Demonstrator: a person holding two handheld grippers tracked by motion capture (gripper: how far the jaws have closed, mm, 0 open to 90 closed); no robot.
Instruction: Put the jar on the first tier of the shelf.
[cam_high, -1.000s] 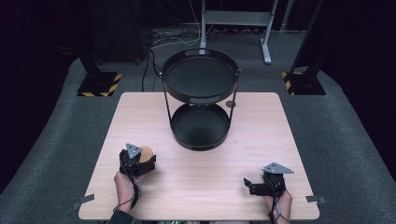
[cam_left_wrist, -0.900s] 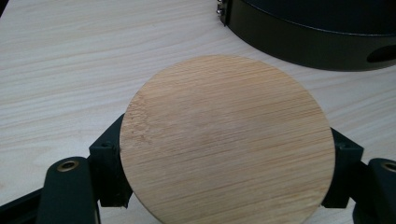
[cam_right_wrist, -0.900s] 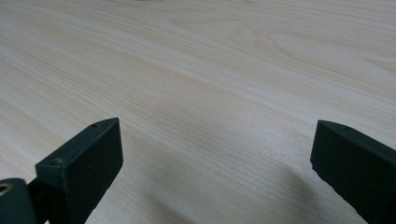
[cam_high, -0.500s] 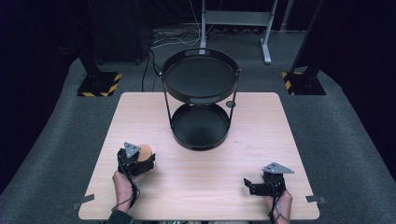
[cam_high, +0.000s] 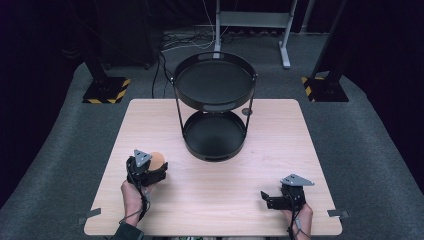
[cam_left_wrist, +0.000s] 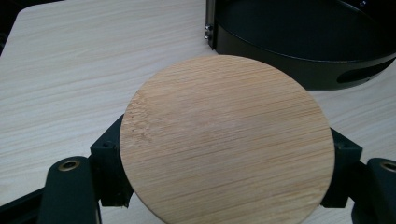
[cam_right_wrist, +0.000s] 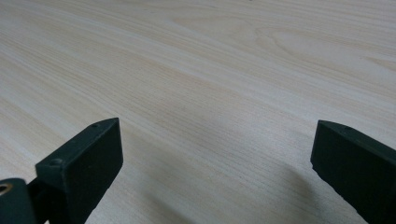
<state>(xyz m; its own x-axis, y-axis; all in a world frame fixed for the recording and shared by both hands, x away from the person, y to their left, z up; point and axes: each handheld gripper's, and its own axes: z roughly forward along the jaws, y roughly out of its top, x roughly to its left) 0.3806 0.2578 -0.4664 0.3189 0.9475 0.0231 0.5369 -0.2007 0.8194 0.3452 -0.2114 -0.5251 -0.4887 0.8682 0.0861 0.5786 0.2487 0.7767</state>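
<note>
Disc: round wooden disc (cam_left_wrist: 227, 140), bamboo-grained, at the near-left part of the worktop (cam_high: 260, 200), lying flat between the jaws of the left hand-held gripper (cam_high: 156, 169).
Left hand-held gripper: clenched on the disc; in the left gripper view the two black jaws press its rim from either side.
Contact: cannot tell whether the disc sits on the worktop or is just off it; its underside is hidden.
Right hand-held gripper (cam_high: 266, 199): near right, jaws spread wide over bare wood, grasping nothing; it points left, low over the worktop.
Stand: black two-tier tray stand (cam_high: 215, 107) at the middle-far part of the worktop, both trays bare; its lower tray (cam_left_wrist: 299, 51) lies just beyond the disc, to the far right of it.
Step in hand: grasp looks settled, lift not yet begun.
Next move: likely raise the disc level, carry it far-right, clear the lower tray's rim and the thin uprights, then set it down flat before letting go.
</note>
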